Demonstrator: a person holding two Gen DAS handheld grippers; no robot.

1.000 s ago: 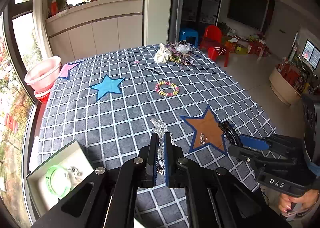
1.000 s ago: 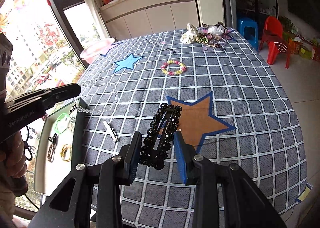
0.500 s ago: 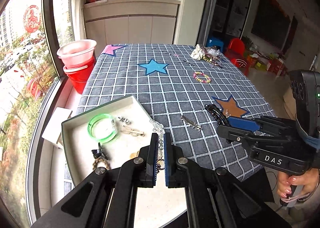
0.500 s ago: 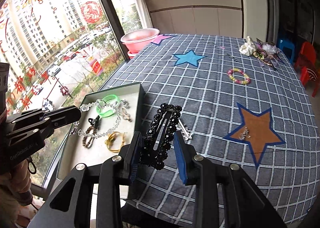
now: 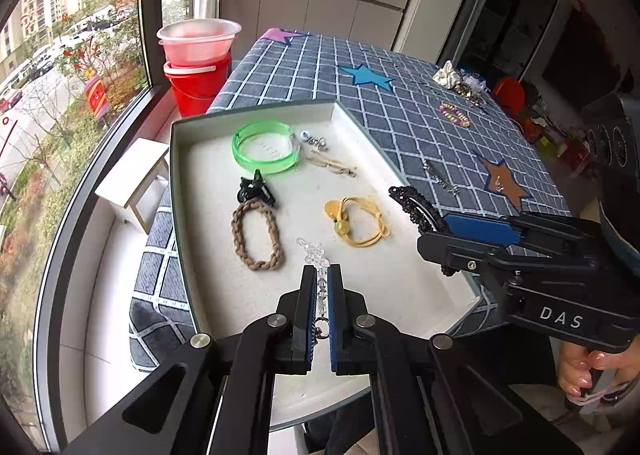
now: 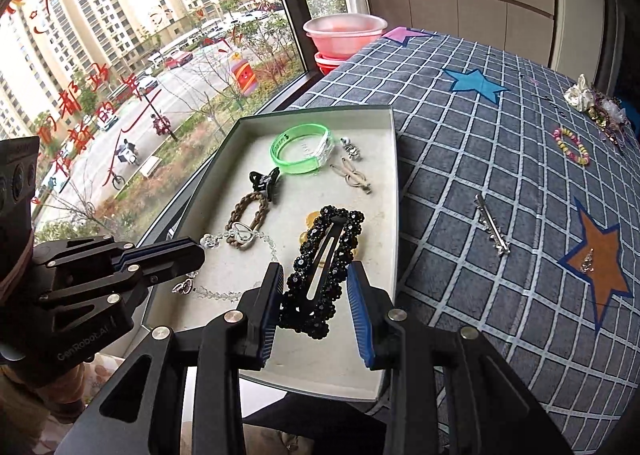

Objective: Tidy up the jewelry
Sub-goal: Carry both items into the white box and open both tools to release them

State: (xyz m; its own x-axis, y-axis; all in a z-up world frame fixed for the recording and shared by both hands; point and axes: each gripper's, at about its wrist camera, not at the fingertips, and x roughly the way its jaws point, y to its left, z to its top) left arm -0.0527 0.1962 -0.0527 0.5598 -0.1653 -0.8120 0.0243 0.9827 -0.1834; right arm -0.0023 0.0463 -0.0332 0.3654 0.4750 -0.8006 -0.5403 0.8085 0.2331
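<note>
My left gripper [image 5: 319, 279] is shut on a clear crystal bead chain [image 5: 314, 251] and holds it over the white-lined tray [image 5: 256, 111]. In the right wrist view the left gripper [image 6: 192, 249] holds the chain [image 6: 240, 235], which hangs in a loop above the tray [image 6: 394, 159]. My right gripper [image 6: 314, 275] is shut on a black beaded hair clip [image 6: 324, 263] above the tray's near right part; the clip also shows in the left wrist view [image 5: 416, 207]. The tray holds a green bangle [image 5: 264, 147], a brown braided bracelet [image 5: 256, 235], a yellow cord bracelet [image 5: 356, 223] and a black claw clip [image 5: 254, 189].
On the checked tablecloth [image 6: 500, 159] lie a silver hair clip [image 6: 492, 227], a small charm [image 6: 588, 259] on the brown star, a coloured bead bracelet [image 6: 572, 145] and a pile of jewelry [image 6: 600, 107] at the far end. Red and pink basins [image 5: 198, 55] stand by the window.
Both grippers have swung left from the tablecloth to above the tray, carrying the bead chain and the black clip. The tray now fills the middle of both views.
</note>
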